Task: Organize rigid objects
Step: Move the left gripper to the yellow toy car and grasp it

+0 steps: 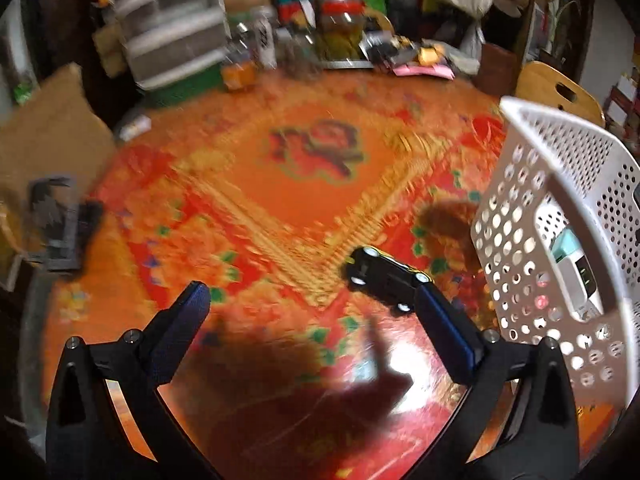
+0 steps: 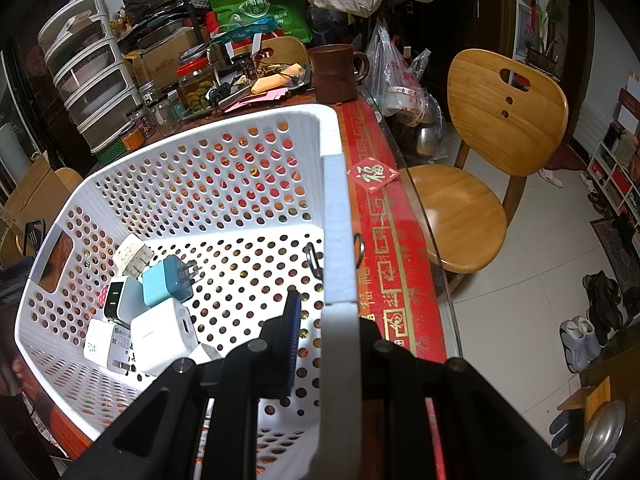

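A small black and yellow toy car [image 1: 384, 280] lies on the red patterned tablecloth, touching the tip of my left gripper's right finger [image 1: 440, 312]. My left gripper [image 1: 312, 296] is open wide and empty, and its view is motion-blurred. The white perforated basket [image 1: 560, 200] stands to its right. My right gripper [image 2: 324, 312] is shut on the basket's right wall [image 2: 338, 240], one finger inside and one outside. Several phone chargers [image 2: 160, 308] lie in the basket's left part, white ones and a blue one.
Jars, boxes, a drawer unit [image 2: 88, 80] and a brown mug [image 2: 336, 74] crowd the table's far side. A wooden chair [image 2: 480, 160] stands right of the table. A cardboard box [image 1: 48, 128] is at the left. The table edge runs beside the basket.
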`<action>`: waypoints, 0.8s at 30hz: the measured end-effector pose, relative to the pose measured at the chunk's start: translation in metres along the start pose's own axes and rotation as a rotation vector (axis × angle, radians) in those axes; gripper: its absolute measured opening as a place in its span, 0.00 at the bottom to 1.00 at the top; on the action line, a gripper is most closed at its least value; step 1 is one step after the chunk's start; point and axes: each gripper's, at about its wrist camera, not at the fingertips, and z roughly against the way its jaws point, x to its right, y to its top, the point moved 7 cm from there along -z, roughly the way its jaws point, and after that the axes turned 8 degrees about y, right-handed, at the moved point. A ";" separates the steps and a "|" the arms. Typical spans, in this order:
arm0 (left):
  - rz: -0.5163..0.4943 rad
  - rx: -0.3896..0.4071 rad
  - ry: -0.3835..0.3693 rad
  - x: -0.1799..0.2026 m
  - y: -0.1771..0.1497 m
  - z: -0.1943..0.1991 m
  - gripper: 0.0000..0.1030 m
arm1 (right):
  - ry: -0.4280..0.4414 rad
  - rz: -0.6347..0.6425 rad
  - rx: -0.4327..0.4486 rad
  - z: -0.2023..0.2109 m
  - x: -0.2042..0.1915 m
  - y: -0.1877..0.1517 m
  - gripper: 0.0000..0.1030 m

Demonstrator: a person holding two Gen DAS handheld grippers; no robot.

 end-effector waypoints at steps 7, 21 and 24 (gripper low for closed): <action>-0.037 -0.041 -0.047 0.029 -0.001 -0.035 0.98 | -0.002 0.006 -0.003 -0.001 0.000 -0.001 0.17; -0.056 -0.032 -0.068 0.054 0.003 -0.054 0.68 | -0.009 0.017 -0.007 0.000 0.002 -0.001 0.17; -0.063 -0.010 -0.070 0.054 0.003 -0.047 0.23 | -0.011 0.018 -0.007 0.000 0.001 0.000 0.17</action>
